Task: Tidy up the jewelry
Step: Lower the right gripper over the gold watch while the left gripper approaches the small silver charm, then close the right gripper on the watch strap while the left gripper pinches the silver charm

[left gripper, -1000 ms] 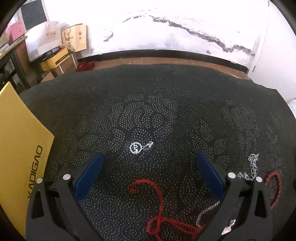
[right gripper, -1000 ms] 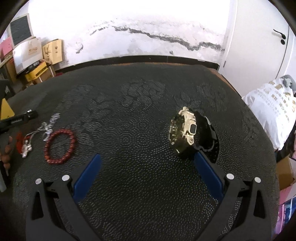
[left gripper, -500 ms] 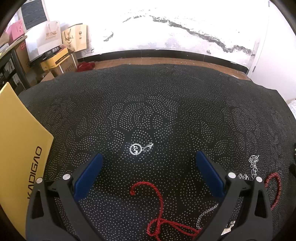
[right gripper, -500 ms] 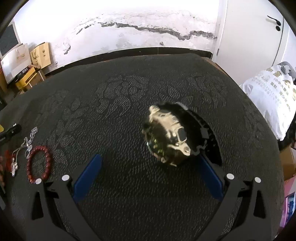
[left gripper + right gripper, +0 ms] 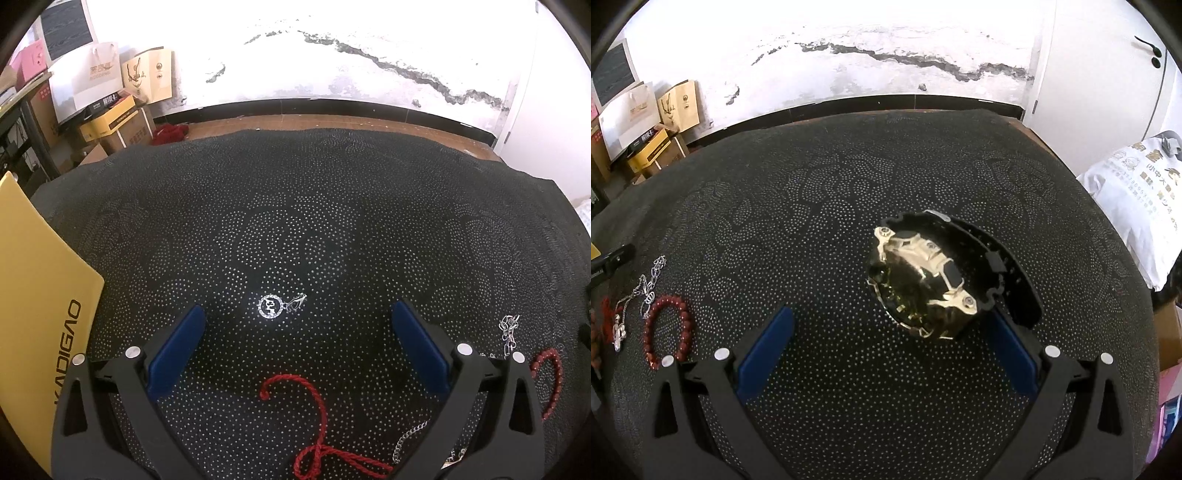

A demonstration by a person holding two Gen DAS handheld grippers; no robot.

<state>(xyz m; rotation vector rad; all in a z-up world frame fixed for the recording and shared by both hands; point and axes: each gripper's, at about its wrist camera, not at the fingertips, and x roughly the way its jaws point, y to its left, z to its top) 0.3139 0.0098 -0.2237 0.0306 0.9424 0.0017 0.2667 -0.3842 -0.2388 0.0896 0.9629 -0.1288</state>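
In the left wrist view my left gripper (image 5: 297, 326) is open and empty above the black dotted cloth (image 5: 332, 206). A small silver ring pendant (image 5: 271, 307) lies just ahead between the fingers. A red cord (image 5: 317, 424) lies below it, with a silver chain (image 5: 509, 332) and a red bead bracelet (image 5: 552, 380) at the right. In the right wrist view my right gripper (image 5: 890, 328) is open, and a gold and black watch (image 5: 923, 280) lies just ahead, close to the right finger. The bead bracelet (image 5: 666, 326) and silver chain (image 5: 646, 284) lie far left.
A yellow box lid marked KADIGAO (image 5: 33, 317) lies at the cloth's left edge. Cardboard boxes and paper bags (image 5: 110, 96) stand by the back wall. A white printed bag (image 5: 1134, 195) sits off the table's right side. The left gripper's tip (image 5: 613, 260) shows at the left.
My right gripper has moved forward and right toward the watch, which now sits larger and near the right finger. The left gripper has barely moved.
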